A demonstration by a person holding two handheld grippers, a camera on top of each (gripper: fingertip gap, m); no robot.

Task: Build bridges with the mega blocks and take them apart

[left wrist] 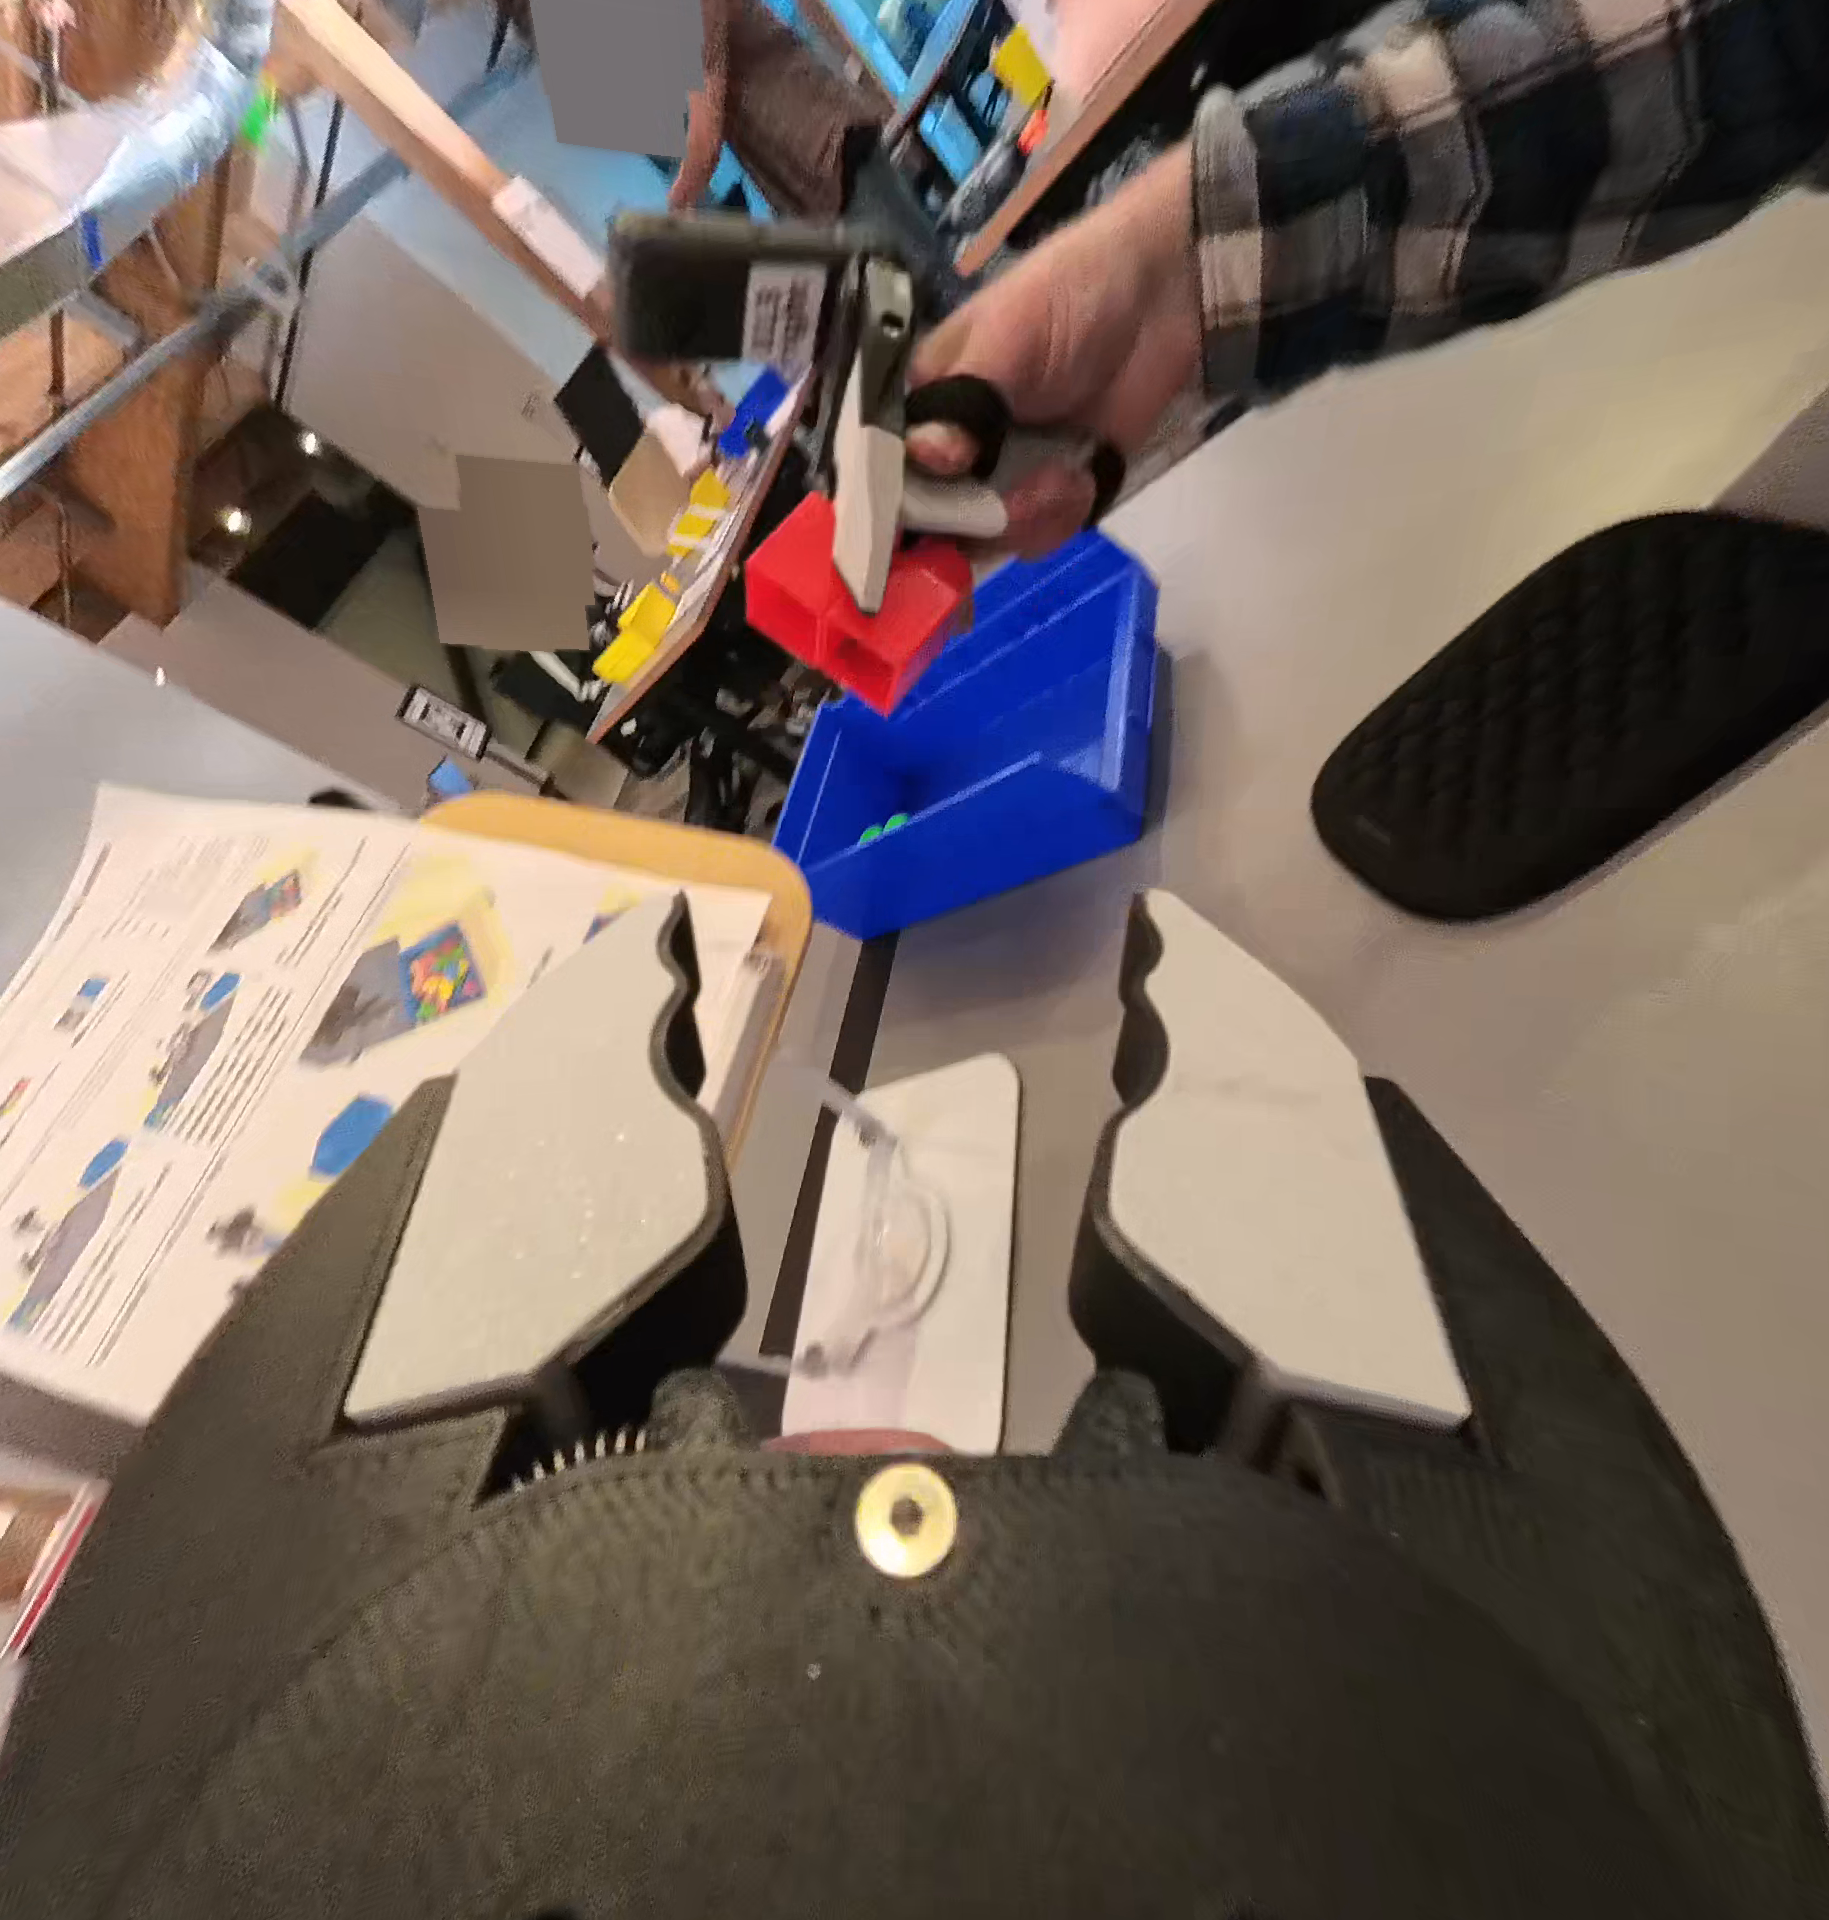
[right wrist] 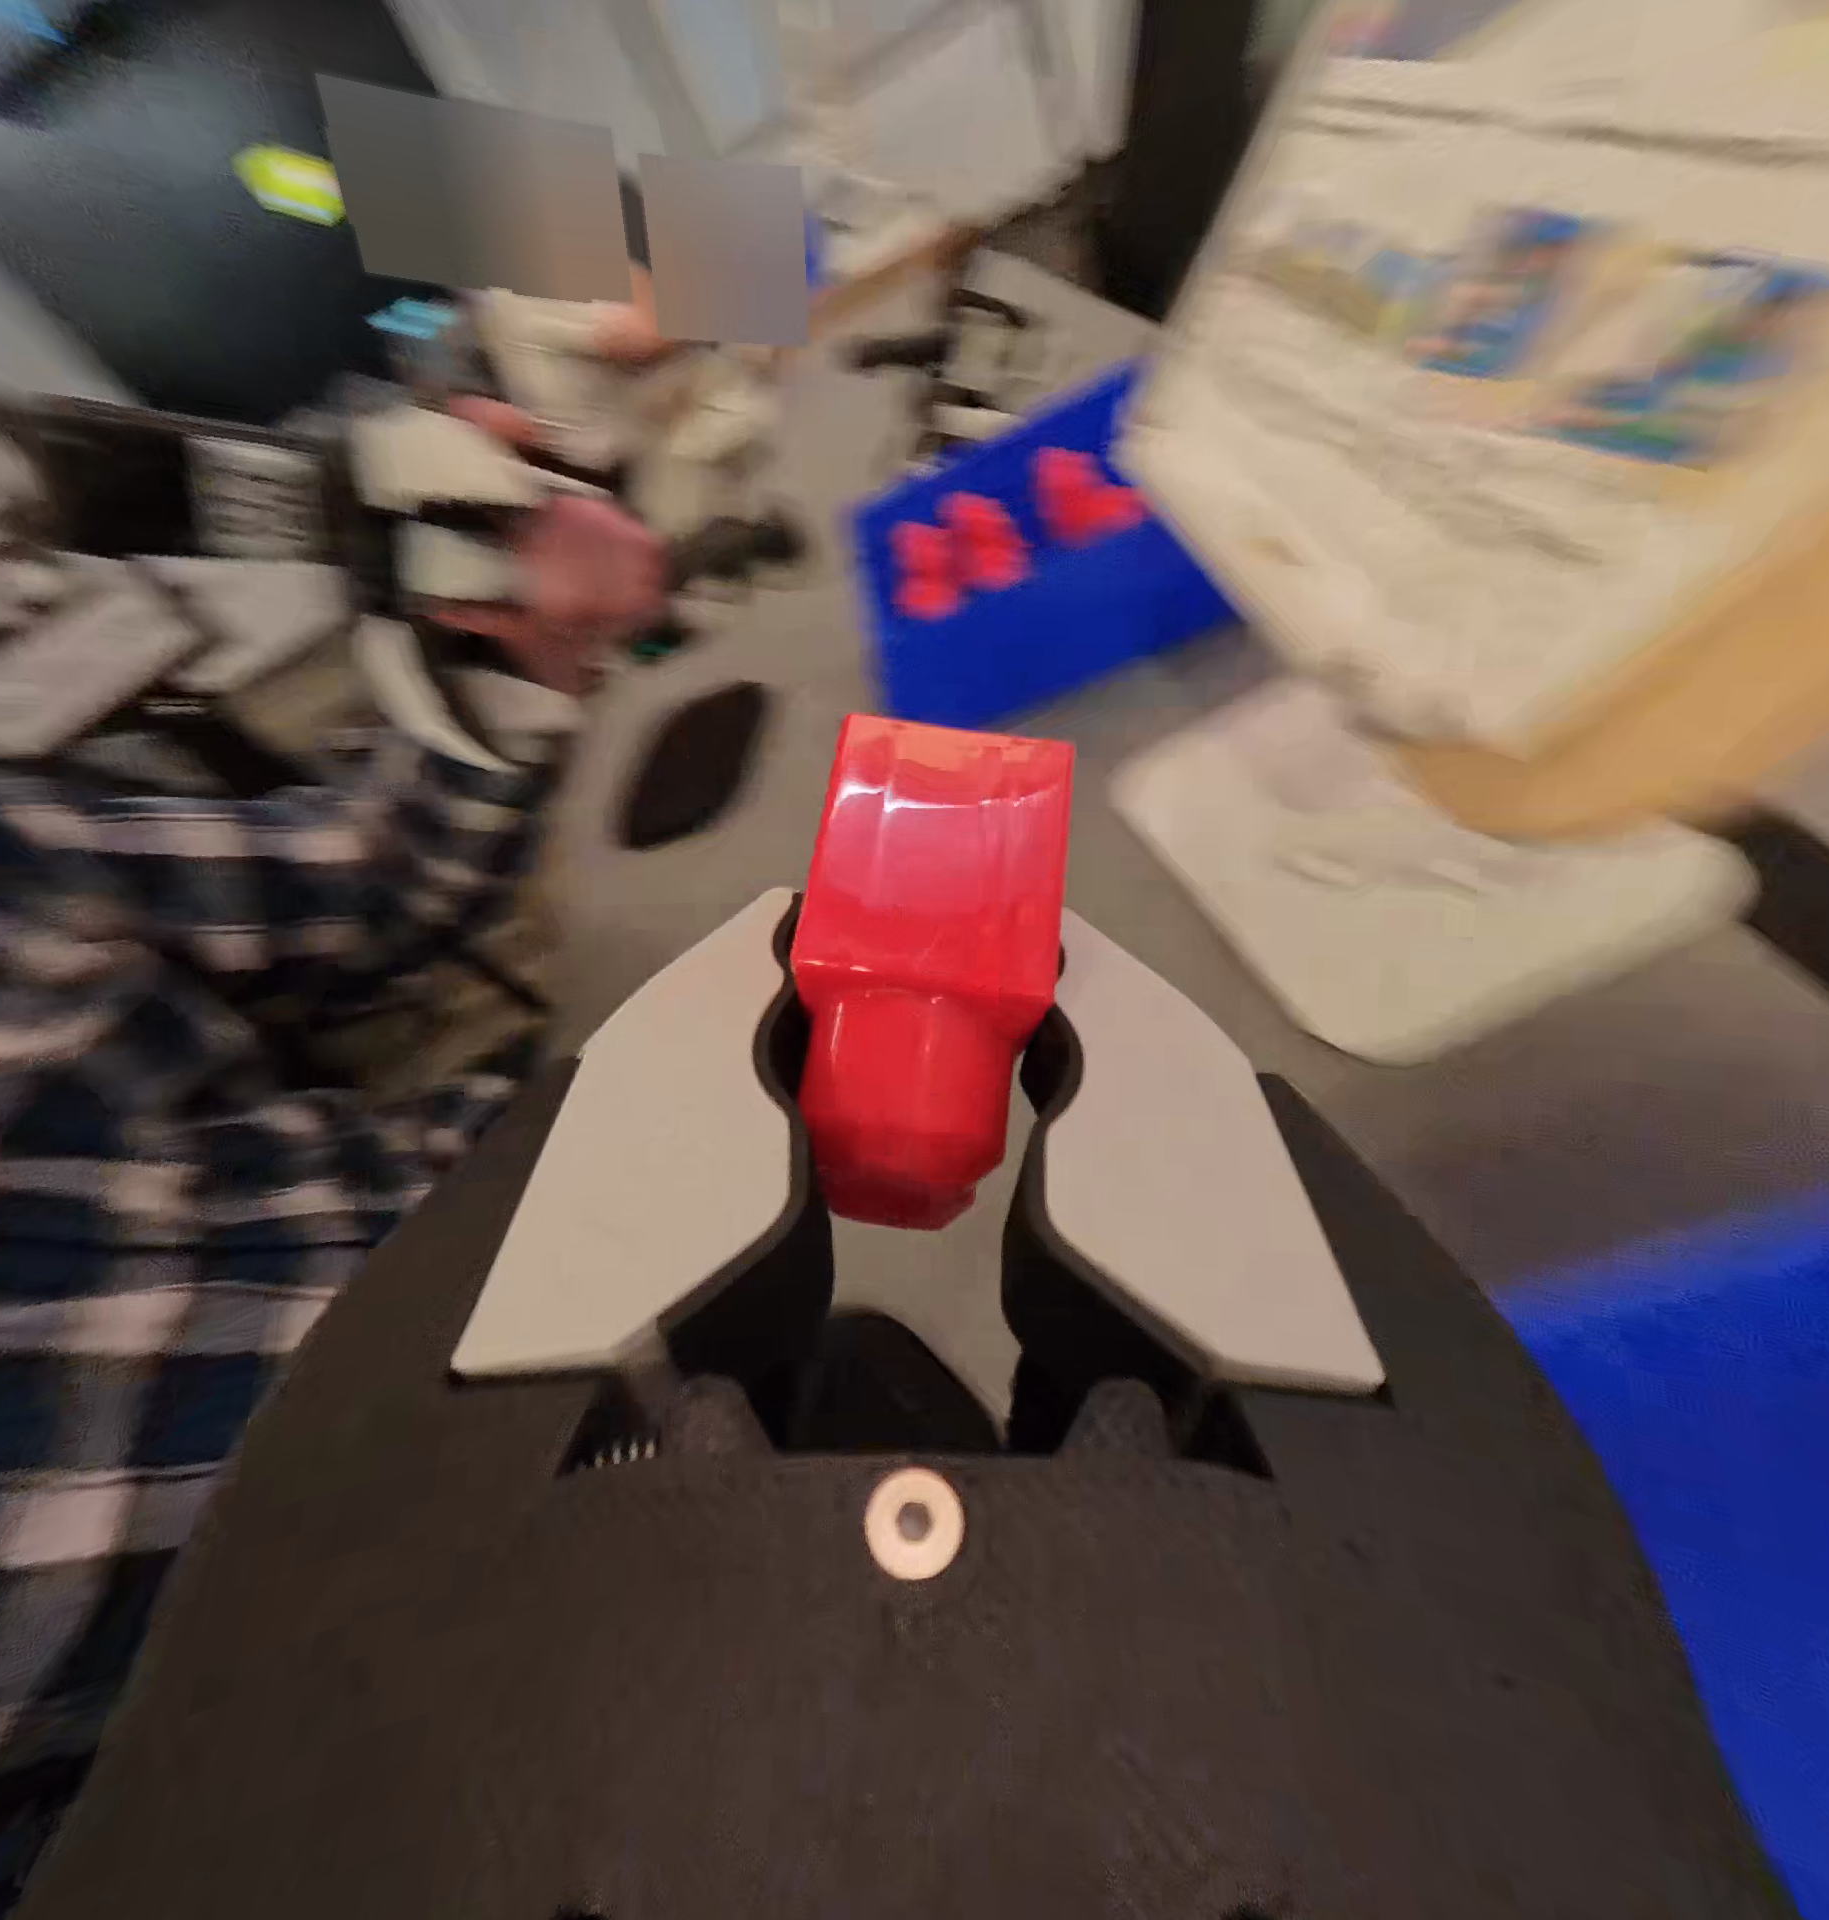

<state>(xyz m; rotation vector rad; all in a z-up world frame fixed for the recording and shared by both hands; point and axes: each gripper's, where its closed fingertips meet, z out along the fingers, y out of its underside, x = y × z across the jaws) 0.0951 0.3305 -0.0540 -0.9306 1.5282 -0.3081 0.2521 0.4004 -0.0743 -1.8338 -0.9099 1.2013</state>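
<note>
Red, hollow plastic block [right wrist: 931, 914], likely light, stiff and slippery, sits clamped by its flat sides in the right hand-held gripper [right wrist: 920, 997] above the table [left wrist: 1409, 1039], while the left hand-held gripper [left wrist: 910, 997] gapes empty.

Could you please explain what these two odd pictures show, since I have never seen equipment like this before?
There is no robot here: a person holds a hand-operated two-finger claw in each hand, and each carries a camera looking along its fingers. One picture comes from the left claw, which is open and holds nothing. Ahead of it, on the grey table, lie a blue bin, a black pad and printed sheets. Farther off you see the person's hand working the right claw. The other picture comes from that right claw, whose fingers clamp a red block.
</note>
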